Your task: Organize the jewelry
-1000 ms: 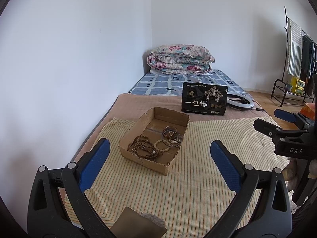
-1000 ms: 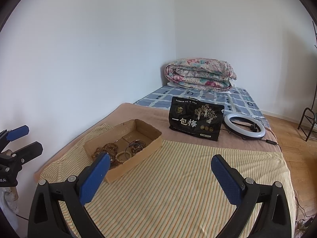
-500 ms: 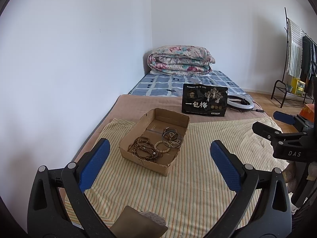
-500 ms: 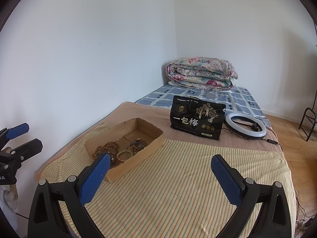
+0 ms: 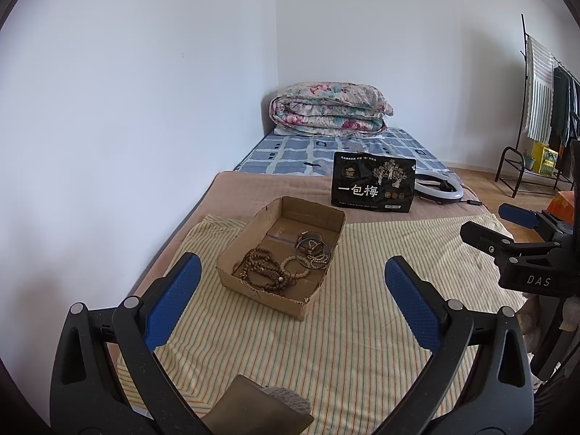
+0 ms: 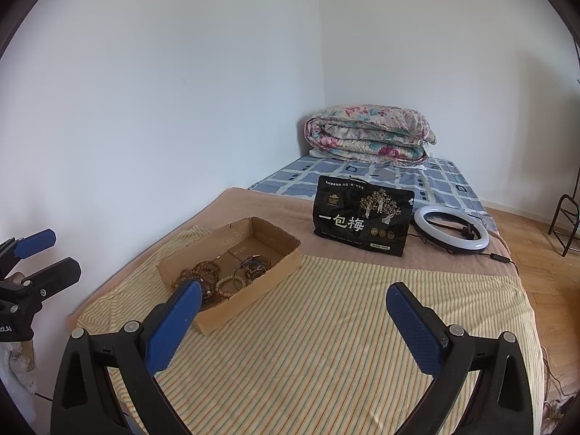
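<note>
An open cardboard box (image 5: 232,259) sits on a striped cloth (image 5: 344,326) on the bed. Inside lie brown bead strings (image 5: 262,272), a pale bead bracelet (image 5: 293,266) and metal bangles (image 5: 313,248). The box also shows in the right wrist view (image 6: 286,253) with the beads (image 6: 203,272). My left gripper (image 5: 290,297) is open and empty, held above the cloth in front of the box. My right gripper (image 6: 293,319) is open and empty, to the right of the box. Each gripper shows at the edge of the other view.
A black printed bag (image 5: 373,186) stands behind the box, with a ring light (image 5: 438,190) beside it. A folded floral quilt (image 5: 330,112) lies at the far end by the wall. A clothes rack (image 5: 543,108) stands at the right. A brown object (image 5: 253,409) lies below the left gripper.
Both grippers have drawn back and risen slightly, so the box looks a little farther away. Both stay open. Nothing on the bed has moved.
</note>
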